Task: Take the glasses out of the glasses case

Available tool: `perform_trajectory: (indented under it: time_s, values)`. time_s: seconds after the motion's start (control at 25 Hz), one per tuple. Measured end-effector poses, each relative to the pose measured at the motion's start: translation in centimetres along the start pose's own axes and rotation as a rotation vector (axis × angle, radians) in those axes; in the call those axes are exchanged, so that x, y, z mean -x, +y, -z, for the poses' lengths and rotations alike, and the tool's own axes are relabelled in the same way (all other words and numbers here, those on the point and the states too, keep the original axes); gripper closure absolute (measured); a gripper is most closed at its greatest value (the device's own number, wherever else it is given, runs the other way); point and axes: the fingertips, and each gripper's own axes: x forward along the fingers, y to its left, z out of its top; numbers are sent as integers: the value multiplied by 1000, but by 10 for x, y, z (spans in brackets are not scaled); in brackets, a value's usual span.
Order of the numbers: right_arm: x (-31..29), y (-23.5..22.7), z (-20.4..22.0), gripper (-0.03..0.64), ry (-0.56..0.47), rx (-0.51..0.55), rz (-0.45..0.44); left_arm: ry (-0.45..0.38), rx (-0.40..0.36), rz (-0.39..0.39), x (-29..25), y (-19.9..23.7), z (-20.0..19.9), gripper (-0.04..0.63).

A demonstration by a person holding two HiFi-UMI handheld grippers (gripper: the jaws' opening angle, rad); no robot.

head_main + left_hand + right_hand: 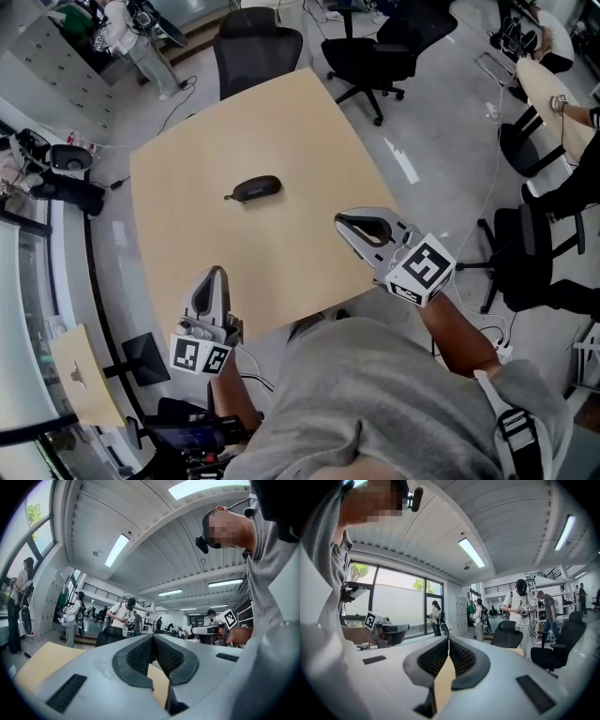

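Observation:
A dark, closed glasses case point(254, 189) lies alone near the middle of the light wooden table point(309, 131). My left gripper point(215, 273) hovers at the table's near left edge, jaws shut and empty, well short of the case. My right gripper point(343, 221) is at the near right edge, also shut with nothing held, pointing toward the table. In the left gripper view the left gripper point(153, 637) shows its pads meeting; in the right gripper view the right gripper point(448, 639) does the same. The case shows in neither gripper view.
Black office chairs point(260, 42) stand beyond the table's far side and to the right point(539, 239). People stand in the room's background point(520, 606). A small side board point(80, 375) sits low at the left by cables and gear.

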Motion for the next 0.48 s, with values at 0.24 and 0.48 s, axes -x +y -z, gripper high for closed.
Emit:
perform_trajectory:
  time_s: [0.24, 0.48]
  values:
    - [-34, -1, 10, 609, 27, -19, -2, 27, 18, -14, -4, 37, 14, 591]
    - [-64, -15, 20, 609, 59, -39, 2, 76, 41, -13, -28, 72, 39, 591]
